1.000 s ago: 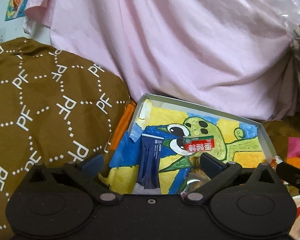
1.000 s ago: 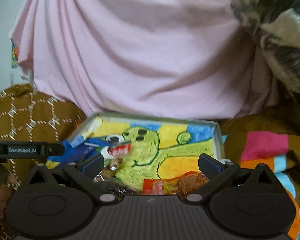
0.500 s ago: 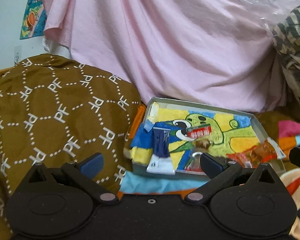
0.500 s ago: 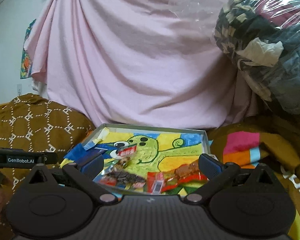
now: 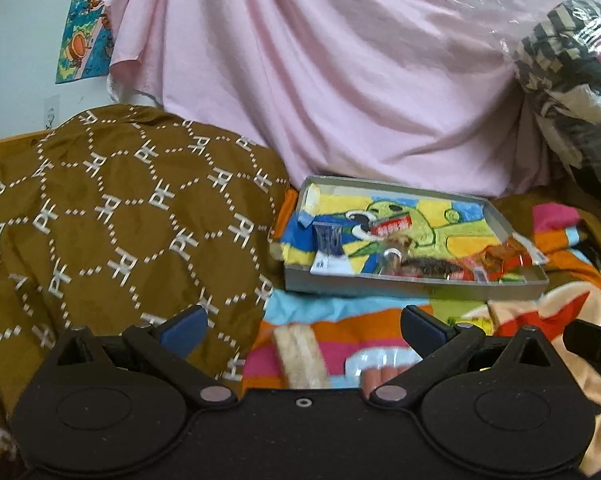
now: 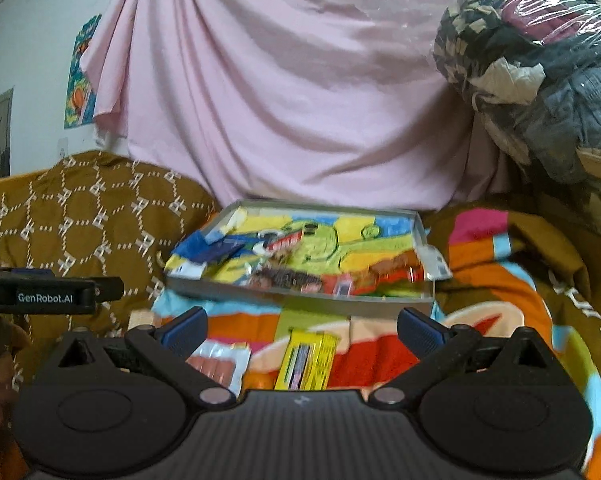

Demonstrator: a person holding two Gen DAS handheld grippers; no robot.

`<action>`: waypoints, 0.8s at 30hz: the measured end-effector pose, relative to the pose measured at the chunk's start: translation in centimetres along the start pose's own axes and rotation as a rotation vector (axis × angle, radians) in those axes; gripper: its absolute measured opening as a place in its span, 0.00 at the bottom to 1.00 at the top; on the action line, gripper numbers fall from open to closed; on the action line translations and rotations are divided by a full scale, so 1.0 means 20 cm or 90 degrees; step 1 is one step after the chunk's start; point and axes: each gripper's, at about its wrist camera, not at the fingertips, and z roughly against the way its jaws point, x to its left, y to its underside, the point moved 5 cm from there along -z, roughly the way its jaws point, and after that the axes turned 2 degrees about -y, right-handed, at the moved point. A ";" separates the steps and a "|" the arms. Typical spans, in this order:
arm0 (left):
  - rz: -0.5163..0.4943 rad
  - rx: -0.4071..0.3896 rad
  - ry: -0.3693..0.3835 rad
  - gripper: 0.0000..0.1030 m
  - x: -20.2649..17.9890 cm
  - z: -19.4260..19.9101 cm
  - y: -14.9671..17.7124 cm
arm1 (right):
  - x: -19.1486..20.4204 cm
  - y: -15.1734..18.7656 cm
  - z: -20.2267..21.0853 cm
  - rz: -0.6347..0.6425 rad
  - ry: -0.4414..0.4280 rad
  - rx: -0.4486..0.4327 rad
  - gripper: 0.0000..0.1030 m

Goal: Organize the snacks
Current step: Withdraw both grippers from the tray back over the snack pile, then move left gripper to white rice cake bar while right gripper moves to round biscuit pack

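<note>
snacks (image 5: 420, 266) lie in a shallow grey tray (image 5: 380, 286) with a cartoon drawing inside, on a striped colourful blanket (image 6: 480, 332). yellow packet (image 6: 306, 360) and sausage pack (image 6: 216, 364) lie on the blanket nearer, outside the tray. left hand-held gripper (image 5: 302, 324) fingers spread apart, empty. right hand-held gripper (image 6: 302, 322) also apart, empty. brown patterned cushion (image 5: 112, 220) left, pink sheet (image 5: 340, 72) behind.
</note>
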 end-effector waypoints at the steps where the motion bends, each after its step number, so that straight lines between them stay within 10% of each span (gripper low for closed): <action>1: -0.004 0.000 -0.007 0.99 0.00 0.01 0.02 | 0.01 0.02 0.01 0.003 0.001 0.006 1.00; 24: -0.087 0.175 -0.033 0.99 0.04 -0.04 0.29 | 0.20 0.43 -0.03 0.044 0.011 0.193 1.00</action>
